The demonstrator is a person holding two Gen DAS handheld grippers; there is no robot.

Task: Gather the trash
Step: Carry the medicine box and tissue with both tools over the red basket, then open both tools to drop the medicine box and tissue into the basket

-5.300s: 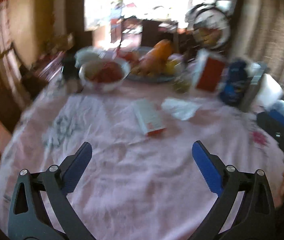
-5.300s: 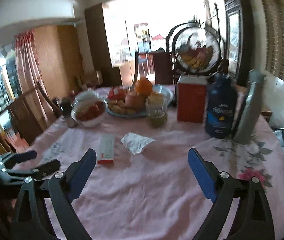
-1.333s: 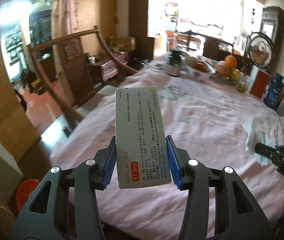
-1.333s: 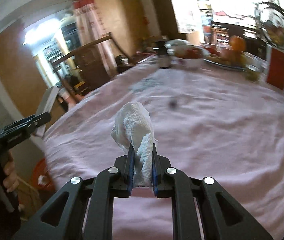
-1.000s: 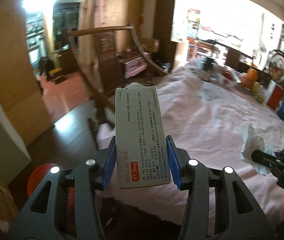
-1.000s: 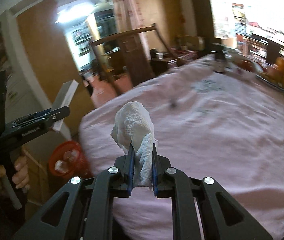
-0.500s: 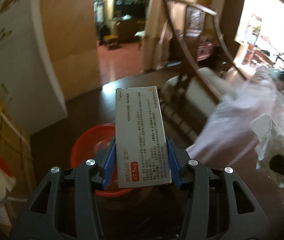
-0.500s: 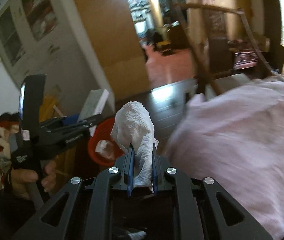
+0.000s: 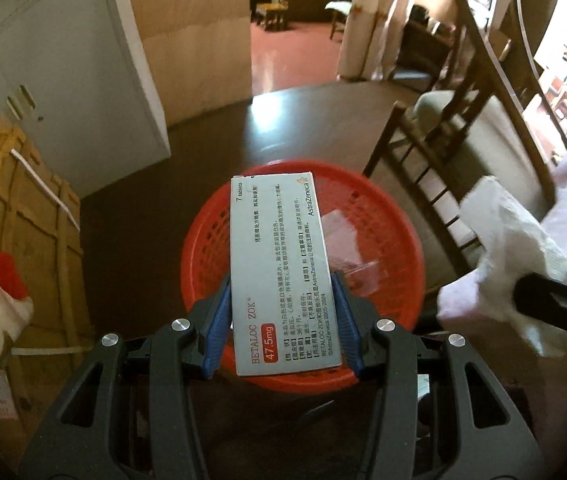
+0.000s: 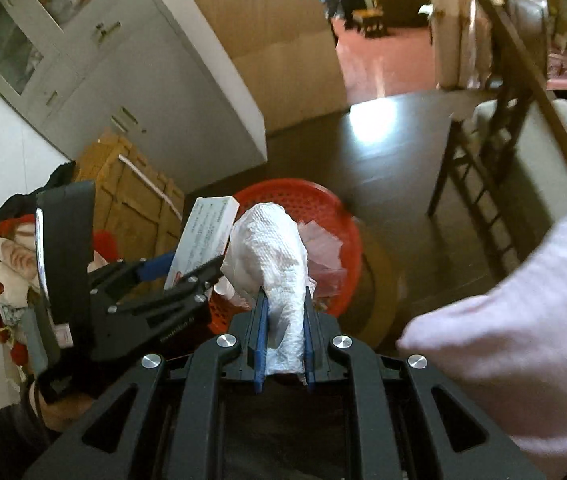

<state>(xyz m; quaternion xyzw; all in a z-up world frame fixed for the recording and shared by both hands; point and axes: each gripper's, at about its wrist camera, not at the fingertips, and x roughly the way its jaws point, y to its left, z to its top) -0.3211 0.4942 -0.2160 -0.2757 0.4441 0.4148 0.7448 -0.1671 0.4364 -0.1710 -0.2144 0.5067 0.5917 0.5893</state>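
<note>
Red perforated plastic forms one round waste basket point(image 9: 387, 216) on the dark floor, with a few clear wrappers point(image 9: 347, 252) inside. Two black grippers with blue pads hover above it. One flat cardboard medicine box point(image 9: 283, 272), printed BETALOC ZOK, is clamped by its long edges in the left gripper point(image 9: 283, 320), directly over the basket. One crumpled, dimpled paper towel point(image 10: 275, 256) is pinched in the right gripper point(image 10: 283, 320), over the basket's near rim. One strapped wooden crate point(image 10: 131, 192) stands beside the basket.
</note>
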